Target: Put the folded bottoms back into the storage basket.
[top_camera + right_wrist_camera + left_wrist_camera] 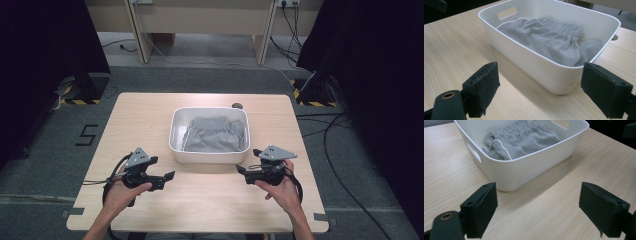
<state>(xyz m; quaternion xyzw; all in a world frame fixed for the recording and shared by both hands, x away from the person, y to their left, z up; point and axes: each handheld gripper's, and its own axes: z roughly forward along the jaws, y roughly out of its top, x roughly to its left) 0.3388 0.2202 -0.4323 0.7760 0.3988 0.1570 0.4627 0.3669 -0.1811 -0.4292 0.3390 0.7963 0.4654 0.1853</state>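
Note:
A white plastic basin (209,156) stands in the middle of the wooden table, with a crumpled grey garment (215,134) lying inside it. My left gripper (164,167) is held near the basin's front left corner, open, with nothing between its jaws. My right gripper (248,161) is near the front right corner, also open and empty. In the left gripper view the open gripper (537,212) looks at the basin's corner (524,170) and the garment (521,138). The right gripper view has its gripper (540,92) wide apart in front of the basin's wall (536,65) and the garment (549,40).
Bare tabletop (150,115) surrounds the basin on every side. A small dark round spot (237,105) sits at the table's far edge behind the basin. Cables (340,150) trail over the floor to the right, and black curtains hang on both sides.

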